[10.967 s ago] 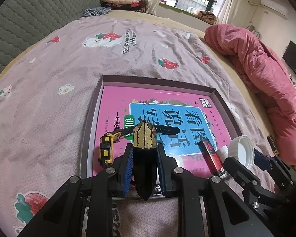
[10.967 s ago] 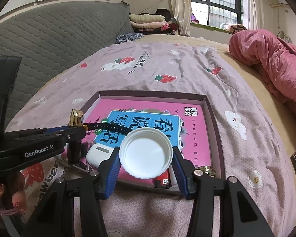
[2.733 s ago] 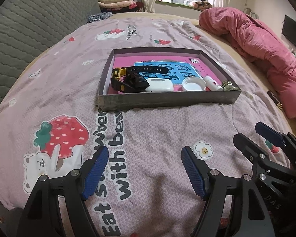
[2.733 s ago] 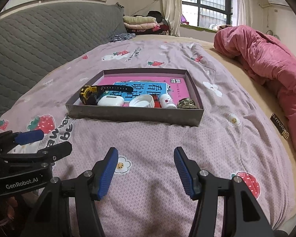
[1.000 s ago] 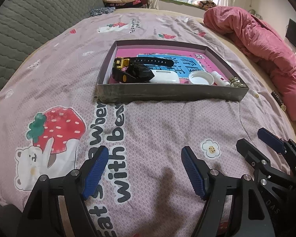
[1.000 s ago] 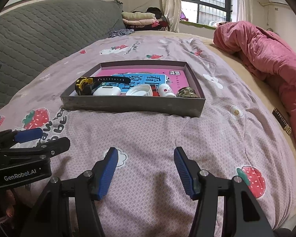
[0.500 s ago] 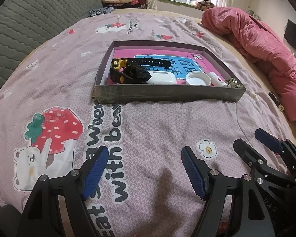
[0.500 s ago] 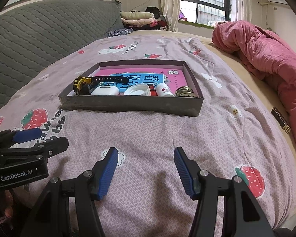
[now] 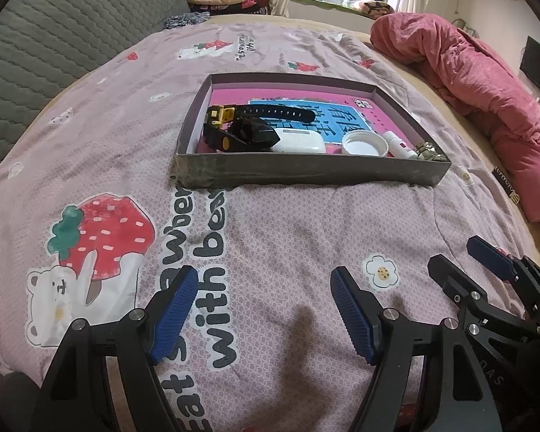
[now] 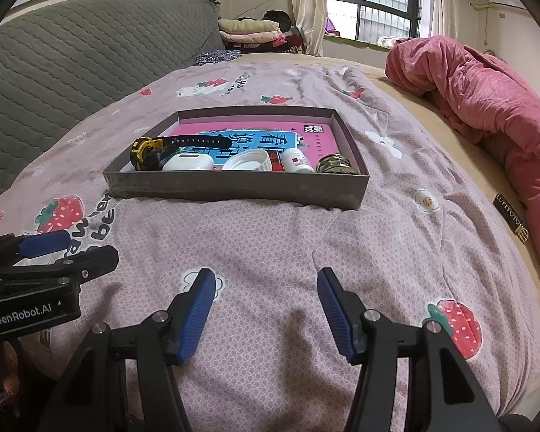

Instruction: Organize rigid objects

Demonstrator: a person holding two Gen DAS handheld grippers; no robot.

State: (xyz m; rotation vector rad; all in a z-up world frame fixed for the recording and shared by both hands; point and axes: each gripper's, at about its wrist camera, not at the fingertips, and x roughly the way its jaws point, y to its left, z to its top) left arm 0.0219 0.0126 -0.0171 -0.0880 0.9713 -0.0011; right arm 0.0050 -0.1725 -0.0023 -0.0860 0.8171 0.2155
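A shallow grey box (image 9: 306,174) (image 10: 234,185) sits on the bed ahead of both grippers. It holds a pink and blue book, a black watch with a yellow case (image 9: 234,122) (image 10: 151,151), a white earbud case (image 9: 298,140) (image 10: 188,162), a white lid (image 9: 364,143) (image 10: 246,162), a small white bottle (image 9: 399,144) (image 10: 297,160) and a camouflage roll (image 10: 334,163). My left gripper (image 9: 264,306) is open and empty, well short of the box. My right gripper (image 10: 264,306) is open and empty too. Each gripper shows at the edge of the other's view.
The bed has a pink strawberry-print sheet (image 10: 270,244). A pink quilt (image 9: 486,82) (image 10: 486,86) is heaped on the right. A grey padded headboard (image 10: 72,61) runs along the left. Folded clothes (image 10: 252,32) lie at the far end by the window.
Both grippers released their objects into the box and have drawn back from it, open. In the last second the views shifted only slightly.
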